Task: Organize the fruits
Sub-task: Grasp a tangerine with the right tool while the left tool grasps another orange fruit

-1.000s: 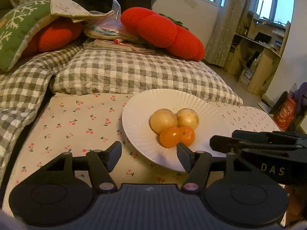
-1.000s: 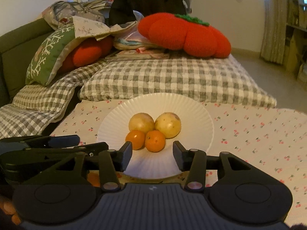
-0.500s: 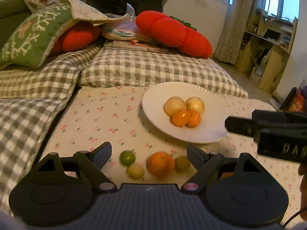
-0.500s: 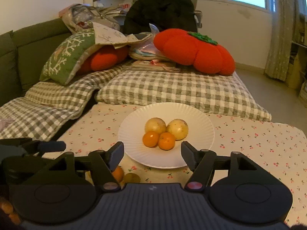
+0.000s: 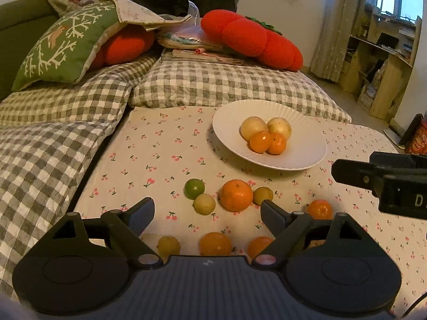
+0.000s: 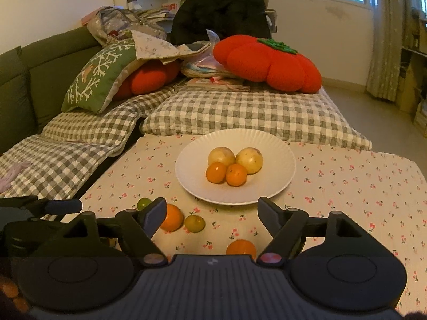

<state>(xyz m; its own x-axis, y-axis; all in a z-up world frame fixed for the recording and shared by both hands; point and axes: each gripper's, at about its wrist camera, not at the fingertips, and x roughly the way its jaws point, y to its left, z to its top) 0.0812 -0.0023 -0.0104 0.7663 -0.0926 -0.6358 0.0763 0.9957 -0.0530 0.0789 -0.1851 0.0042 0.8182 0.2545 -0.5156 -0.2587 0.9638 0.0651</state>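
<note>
On your far left, gingham quilted covers in grey and white run up to a green cushion with a white branch pattern, and behind it sit two plush red pumpkin-shaped pillows.

The cherry-print cloth carries the fruit. Your left gripper hangs over the cloth's near edge with its black fingers spread wide, holding and touching nothing. Reading the loose fruit from the left: a smooth green lime, a pale yellow-green round fruit touching it, a large dimpled orange mid-cloth, and a small olive-green fruit just beside it. Nearer the cloth's front edge, a small yellow fruit and two mandarins are partly hidden by the gripper body; another mandarin lies to the right.

The white fluted plate sits toward the cloth's far edge, with two pale yellow round fruits at the back and two glossy small oranges touching in front.

Your right gripper is likewise spread wide and empty, above the cloth's near edge, with the plate straight ahead between its fingers. In the left view its side shows at the right edge with a white "D"; the rest of the lettering is cut off.
</note>
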